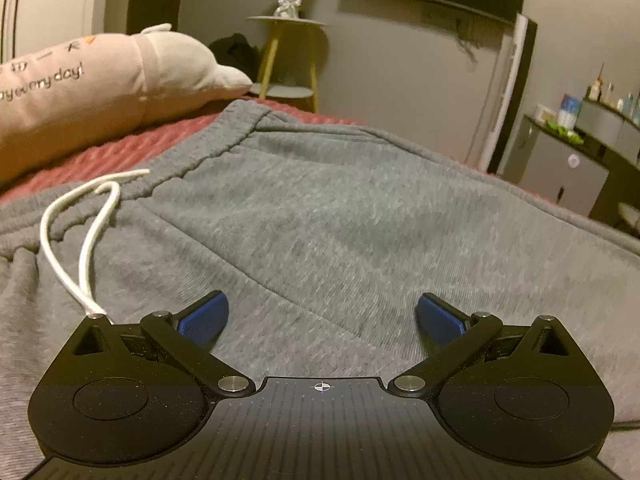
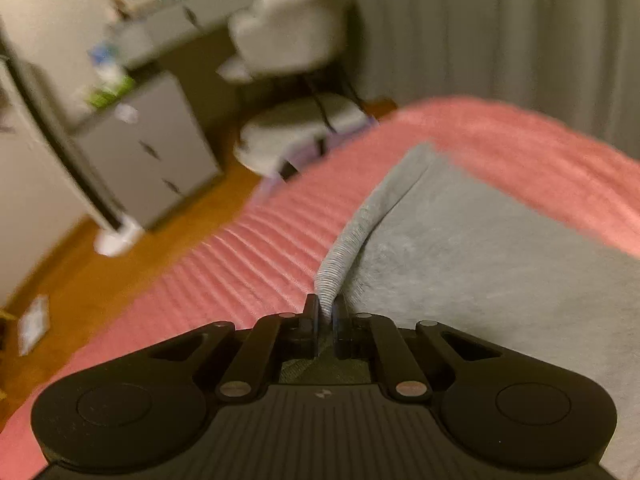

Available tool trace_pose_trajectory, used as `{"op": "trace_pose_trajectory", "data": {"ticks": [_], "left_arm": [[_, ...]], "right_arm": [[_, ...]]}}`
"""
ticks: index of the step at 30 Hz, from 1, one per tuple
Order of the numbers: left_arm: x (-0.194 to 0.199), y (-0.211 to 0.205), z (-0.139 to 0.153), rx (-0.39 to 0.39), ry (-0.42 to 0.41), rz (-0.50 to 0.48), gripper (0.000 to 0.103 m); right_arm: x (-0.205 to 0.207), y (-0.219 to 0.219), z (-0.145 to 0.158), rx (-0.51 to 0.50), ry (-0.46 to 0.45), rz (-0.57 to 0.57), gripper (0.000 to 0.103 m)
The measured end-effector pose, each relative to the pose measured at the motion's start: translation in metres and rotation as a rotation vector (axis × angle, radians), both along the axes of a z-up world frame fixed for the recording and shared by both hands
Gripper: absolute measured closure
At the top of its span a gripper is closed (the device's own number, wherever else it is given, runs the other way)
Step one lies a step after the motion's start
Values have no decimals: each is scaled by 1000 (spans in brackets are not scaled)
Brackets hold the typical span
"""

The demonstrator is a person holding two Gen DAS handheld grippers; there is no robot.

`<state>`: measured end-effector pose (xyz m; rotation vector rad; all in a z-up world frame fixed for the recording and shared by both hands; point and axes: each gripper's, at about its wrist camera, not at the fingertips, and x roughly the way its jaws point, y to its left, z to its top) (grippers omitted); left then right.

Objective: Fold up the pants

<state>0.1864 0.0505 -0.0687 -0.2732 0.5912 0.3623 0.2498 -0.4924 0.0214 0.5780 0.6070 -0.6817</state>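
— Left gripper (image 1: pixel 322 320)?
— Spread wide, blue pads (image 1: pixel 204 318) well apart, nothing between; poised just over the grey pants (image 1: pixel 320 208), near the waistband (image 1: pixel 192 160) with its white drawstring (image 1: pixel 86 236) looping at left.
— Right gripper (image 2: pixel 326 312)?
— Pressed together, pinching the ribbed cuff (image 2: pixel 344 248) of a pant leg; cuff edge lifted off the fabric below.
— Pants lying where?
— Flat on the pink bedspread (image 2: pixel 240 256), waistband toward the far left by a lettered pillow (image 1: pixel 100 84), leg stretching to the far right in the right wrist view.
— Background?
— Blurred there: grey cabinet (image 2: pixel 152 152), chair (image 2: pixel 288 44), wooden floor (image 2: pixel 100 280).
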Motion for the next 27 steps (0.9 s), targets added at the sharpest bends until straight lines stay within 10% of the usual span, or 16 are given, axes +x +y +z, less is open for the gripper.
{"op": "trace_pose_trajectory", "data": {"ticks": [5,13,15,17,19,24,27], "left_arm": [[-7,2,4,-25,-27,-5,0],[-19,3,37,-72,-61,-82,0],[-13,9,52,-126,-68,-112,0],[3,21,61,-226,-61,-151,0],[27,34,65,-293,-26,-167,3],[104,63,52,-396,134,-168,25],[135,75,38,-444,207,-136,31]], "right_arm": [[-168,31,10,28,-189,-10,98],[-319,41,-77,140,-86,-138,94],[-325,31,-75,185,-151,-115,82],[-322,25,-70,170,-189,-96,40],[-321,22,-70,148,-216,-87,33],[-294,-11,-80,237,-262,-106,46],[-285,-17,-81,263,-272,-102,93]]}}
